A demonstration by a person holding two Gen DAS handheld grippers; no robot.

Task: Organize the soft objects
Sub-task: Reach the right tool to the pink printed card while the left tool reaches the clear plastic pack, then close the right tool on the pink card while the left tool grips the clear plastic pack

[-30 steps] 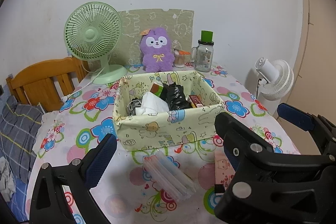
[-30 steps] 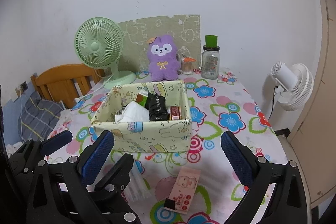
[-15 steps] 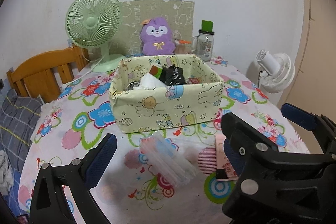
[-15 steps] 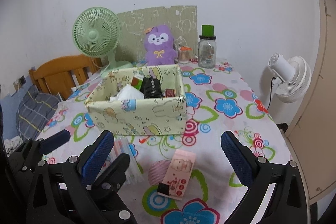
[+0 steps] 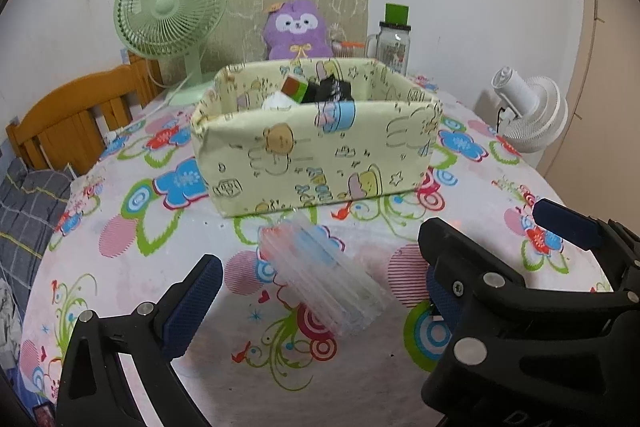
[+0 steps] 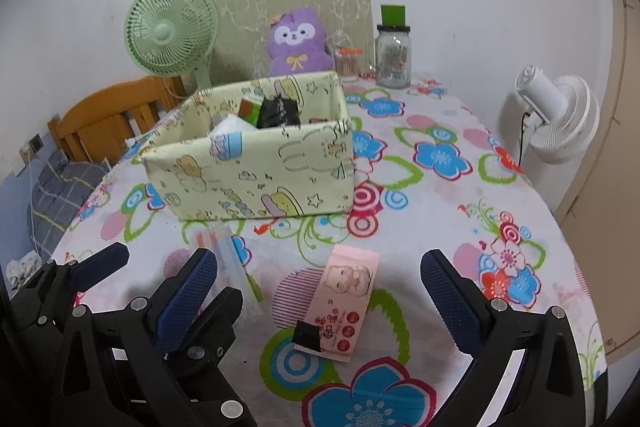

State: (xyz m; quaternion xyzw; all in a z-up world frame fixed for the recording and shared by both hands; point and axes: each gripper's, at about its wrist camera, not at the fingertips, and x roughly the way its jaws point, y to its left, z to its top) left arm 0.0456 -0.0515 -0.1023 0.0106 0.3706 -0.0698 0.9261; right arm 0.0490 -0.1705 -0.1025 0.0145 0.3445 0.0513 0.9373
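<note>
A clear plastic packet [image 5: 324,271] lies on the flowered tablecloth in front of a yellow cartoon-print fabric box [image 5: 316,151]. My left gripper [image 5: 316,303] is open and low over the table, its fingers on either side of the packet. A pink tissue pack [image 6: 342,303] lies flat between the fingers of my right gripper [image 6: 320,295], which is open and empty. The box [image 6: 256,163] holds a white tissue, a black pouch and a green-and-red item. The packet's end shows in the right wrist view [image 6: 228,255], partly behind the left gripper.
A purple plush toy [image 5: 298,33], a green desk fan [image 5: 172,7], a glass jar with a green lid [image 5: 394,41] and a patterned board stand at the table's back. A white fan [image 6: 556,119] stands off the right edge. A wooden chair [image 5: 72,115] is at left.
Both grippers have come down and forward toward the table. The box and the two packs now look larger and closer. Both grippers stay open.
</note>
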